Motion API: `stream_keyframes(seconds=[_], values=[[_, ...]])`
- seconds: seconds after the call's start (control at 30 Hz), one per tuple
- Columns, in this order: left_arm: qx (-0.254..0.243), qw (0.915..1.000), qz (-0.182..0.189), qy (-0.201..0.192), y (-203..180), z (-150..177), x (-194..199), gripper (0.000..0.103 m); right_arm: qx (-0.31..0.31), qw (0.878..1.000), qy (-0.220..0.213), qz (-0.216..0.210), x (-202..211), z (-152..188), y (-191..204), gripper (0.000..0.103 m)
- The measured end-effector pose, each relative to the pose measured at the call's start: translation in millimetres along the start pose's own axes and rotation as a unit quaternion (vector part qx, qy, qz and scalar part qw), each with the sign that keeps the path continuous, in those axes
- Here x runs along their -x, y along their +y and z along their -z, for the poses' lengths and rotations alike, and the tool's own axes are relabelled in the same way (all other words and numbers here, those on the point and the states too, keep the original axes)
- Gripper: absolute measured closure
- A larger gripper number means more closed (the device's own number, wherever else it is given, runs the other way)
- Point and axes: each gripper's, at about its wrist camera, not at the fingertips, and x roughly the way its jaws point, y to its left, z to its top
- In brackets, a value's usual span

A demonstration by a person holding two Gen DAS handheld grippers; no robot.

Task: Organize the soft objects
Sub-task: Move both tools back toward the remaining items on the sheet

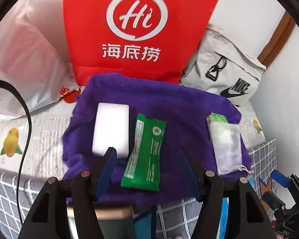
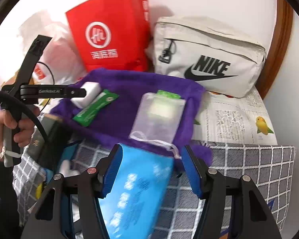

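Note:
A purple towel lies spread on the bed. On it, from left to right, lie a white foam block, a green packet and a mesh drawstring pouch. My left gripper hovers open over the towel. The green packet lies between its fingers, untouched by the pads. My right gripper stands open at the towel's near edge. A blurred blue packet sits between its fingers, by the left pad and apart from the right one.
A red paper bag, a white Nike bag and a white plastic bag stand against the wall behind the towel. A black cable hangs at the left. Checked bedding and a printed sheet lie to the right.

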Motion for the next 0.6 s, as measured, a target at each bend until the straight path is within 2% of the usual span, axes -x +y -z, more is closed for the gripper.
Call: stream_keyframes(seconds=[0.17, 0.27, 0.6], values=[[-0.020, 0.9997, -0.008, -0.014, -2, 19, 29, 0.041, -0.016, 0.999, 0.013, -0.041, 13, 17, 18, 0.042], [-0.027, 0.9994, -0.012, -0.019, -2, 35, 45, 0.041, -0.028, 0.998, 0.022, -0.047, 17, 28, 25, 0.042], [-0.018, 0.9996, 0.019, -0.008, 11, 108, 85, 0.041, -0.014, 0.998, 0.006, -0.059, 54, 77, 63, 0.042]])
